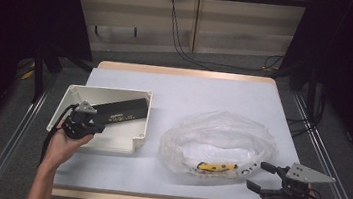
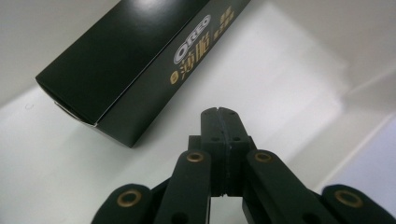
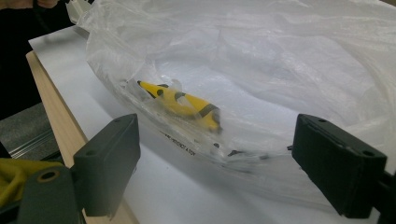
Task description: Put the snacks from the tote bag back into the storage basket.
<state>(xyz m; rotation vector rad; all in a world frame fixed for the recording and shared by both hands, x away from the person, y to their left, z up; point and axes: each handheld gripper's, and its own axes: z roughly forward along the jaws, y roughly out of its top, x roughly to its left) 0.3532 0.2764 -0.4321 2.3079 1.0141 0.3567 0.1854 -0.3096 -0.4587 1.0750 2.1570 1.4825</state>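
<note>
Nearest the table's front edge, the right gripper (image 1: pixel 261 176) sits with jaws spread wide and empty, facing the crumpled clear plastic bag (image 1: pixel 220 142). Inside it lies a yellow, black-striped object (image 3: pixel 182 103), blurred by the film and hard to identify. Over on the other side, the left gripper (image 2: pixel 219 114) has its jaws clenched together on nothing, poised inside the cream rectangular plastic tray (image 1: pixel 71 98). Just beyond its tips, apart from them, lies the long black glossy cardboard biscuit box (image 2: pixel 135 60), its far end cut off in the left gripper view.
</note>
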